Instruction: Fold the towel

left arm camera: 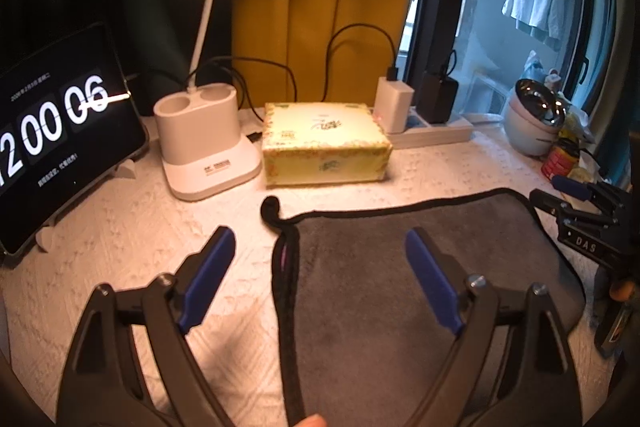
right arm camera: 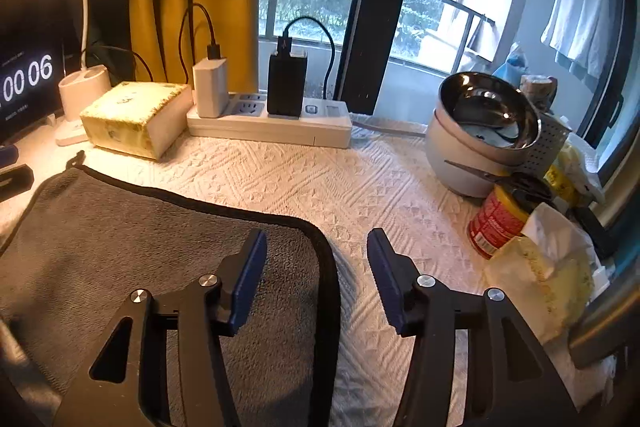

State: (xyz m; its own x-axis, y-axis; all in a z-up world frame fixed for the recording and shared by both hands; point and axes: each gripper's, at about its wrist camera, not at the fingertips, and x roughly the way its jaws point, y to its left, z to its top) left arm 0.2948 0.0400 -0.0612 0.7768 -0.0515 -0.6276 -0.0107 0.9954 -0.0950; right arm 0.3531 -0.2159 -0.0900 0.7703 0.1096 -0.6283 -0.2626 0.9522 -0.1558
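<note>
A grey towel (left arm camera: 400,275) with black edging lies flat on the white textured tablecloth; it also shows in the right wrist view (right arm camera: 120,247). My left gripper (left arm camera: 320,247) is open and empty, its blue-padded fingers astride the towel's left edge, above it. My right gripper (right arm camera: 316,247) is open and empty, astride the towel's right edge near the far right corner. The right gripper's tips (left arm camera: 568,191) show at the towel's right side in the left wrist view. A small hanging loop (left arm camera: 272,207) sticks out at the towel's far left corner.
Behind the towel stand a yellow tissue box (left arm camera: 324,143), a white lamp base (left arm camera: 208,147), a clock tablet (left arm camera: 52,135) and a power strip with chargers (right arm camera: 272,123). At right are stacked bowls (right arm camera: 484,131), a red can (right arm camera: 496,223) and bags (right arm camera: 540,275).
</note>
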